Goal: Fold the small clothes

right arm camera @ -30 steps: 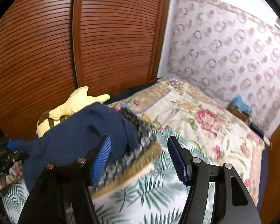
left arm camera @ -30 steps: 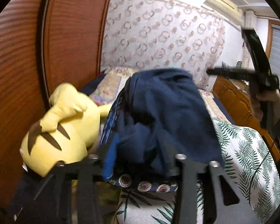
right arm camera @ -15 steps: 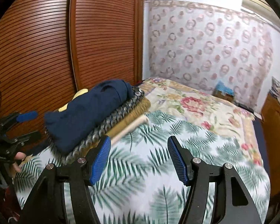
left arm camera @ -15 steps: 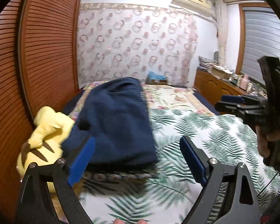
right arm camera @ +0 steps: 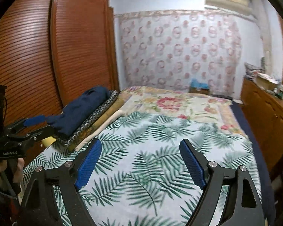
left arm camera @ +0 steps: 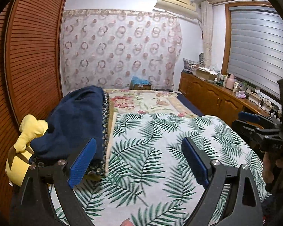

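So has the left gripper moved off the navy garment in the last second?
Yes. The left gripper, then closed on the navy garment, has drawn back, open; the garment lies beside the wooden wardrobe.

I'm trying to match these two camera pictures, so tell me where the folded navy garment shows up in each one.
Left wrist view: the navy garment lies left of centre, on a stack at the bed's left edge, beside the yellow plush toy.
Right wrist view: the navy garment sits at mid-left, on the same stack below the wooden wardrobe doors.
Shared landmark: the palm-leaf bedspread just right of the stack.
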`<action>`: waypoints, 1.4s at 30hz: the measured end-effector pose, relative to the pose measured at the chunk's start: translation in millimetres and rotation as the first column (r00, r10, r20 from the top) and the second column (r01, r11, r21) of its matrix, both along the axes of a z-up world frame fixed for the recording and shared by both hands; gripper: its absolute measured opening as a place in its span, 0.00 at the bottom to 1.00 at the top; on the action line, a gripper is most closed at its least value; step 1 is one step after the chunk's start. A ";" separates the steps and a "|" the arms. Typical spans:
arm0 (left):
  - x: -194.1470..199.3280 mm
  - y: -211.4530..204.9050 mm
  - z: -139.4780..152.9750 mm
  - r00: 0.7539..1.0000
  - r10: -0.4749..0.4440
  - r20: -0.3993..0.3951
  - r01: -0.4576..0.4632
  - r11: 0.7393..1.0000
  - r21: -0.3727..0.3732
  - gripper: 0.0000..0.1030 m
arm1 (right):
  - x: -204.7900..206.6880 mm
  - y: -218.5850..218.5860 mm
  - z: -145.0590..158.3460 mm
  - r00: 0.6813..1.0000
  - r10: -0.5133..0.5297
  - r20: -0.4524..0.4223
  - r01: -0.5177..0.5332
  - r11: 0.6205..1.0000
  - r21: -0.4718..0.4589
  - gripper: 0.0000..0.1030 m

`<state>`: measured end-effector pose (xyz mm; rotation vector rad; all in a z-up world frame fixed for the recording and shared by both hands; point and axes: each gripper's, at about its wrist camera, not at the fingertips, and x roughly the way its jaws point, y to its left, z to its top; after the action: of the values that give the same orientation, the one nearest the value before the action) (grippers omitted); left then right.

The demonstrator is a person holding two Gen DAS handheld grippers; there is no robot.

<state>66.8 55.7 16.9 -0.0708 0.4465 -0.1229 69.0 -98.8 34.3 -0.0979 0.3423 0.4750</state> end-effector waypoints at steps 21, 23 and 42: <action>-16.4 -36.5 9.6 0.999 0.036 0.017 -0.037 0.998 0.042 0.90 | -53.6 -5.5 -14.8 0.989 -0.142 0.048 0.138 0.987 0.085 0.83; -16.2 -36.6 9.9 0.999 0.031 0.018 -0.032 0.999 0.040 0.90 | -53.8 -8.1 -16.6 0.989 -0.140 0.046 0.135 0.987 0.086 0.83; -17.7 -37.5 10.1 0.999 0.029 0.022 -0.030 0.999 0.040 0.90 | -59.3 -22.1 -18.7 0.989 -0.139 0.042 0.136 0.988 0.075 0.83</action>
<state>49.0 18.2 27.0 -0.0363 0.4263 -0.0855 9.7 -120.9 15.7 -0.0149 0.2832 0.3474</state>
